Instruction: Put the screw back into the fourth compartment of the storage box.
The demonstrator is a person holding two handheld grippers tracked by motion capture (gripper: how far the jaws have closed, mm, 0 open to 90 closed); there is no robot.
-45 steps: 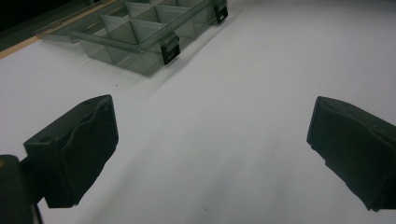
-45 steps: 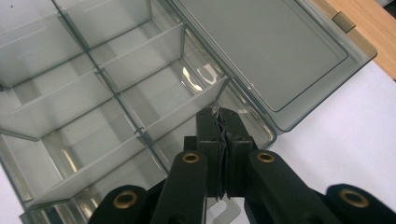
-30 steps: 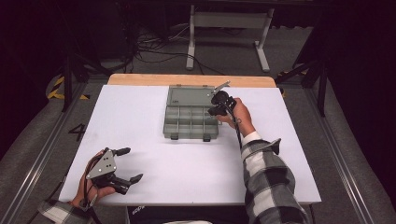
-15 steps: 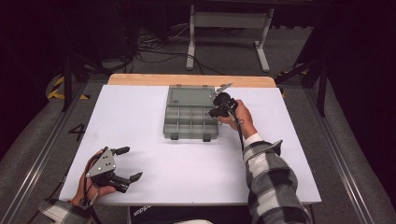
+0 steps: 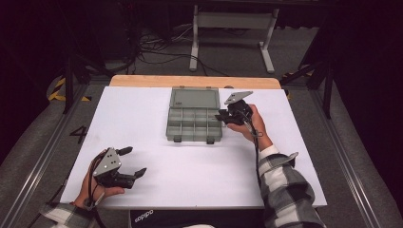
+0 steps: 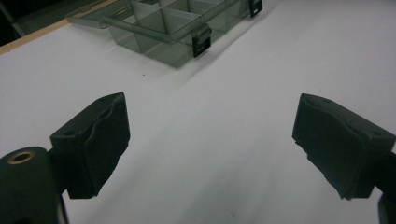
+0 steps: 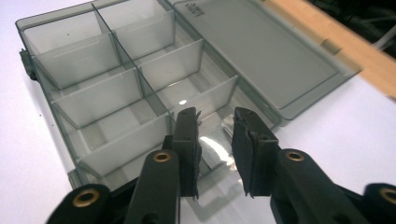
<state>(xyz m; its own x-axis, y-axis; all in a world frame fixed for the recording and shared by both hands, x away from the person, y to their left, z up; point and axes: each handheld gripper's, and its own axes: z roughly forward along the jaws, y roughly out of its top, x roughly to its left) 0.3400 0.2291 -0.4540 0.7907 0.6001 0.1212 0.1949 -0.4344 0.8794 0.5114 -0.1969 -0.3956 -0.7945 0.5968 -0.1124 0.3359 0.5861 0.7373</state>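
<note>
Left gripper (image 5: 127, 164) jaws wide; right gripper (image 5: 222, 116) jaws just parting, seemingly empty.

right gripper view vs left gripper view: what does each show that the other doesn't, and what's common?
Right gripper view: the box's flat lid lying open beside the compartments, and the right gripper, its fingers a little apart over the box, nothing between them.

Left gripper view: the left gripper spread wide over bare white table, and two black latches on the box front.

Both: the grey compartment box.
</note>
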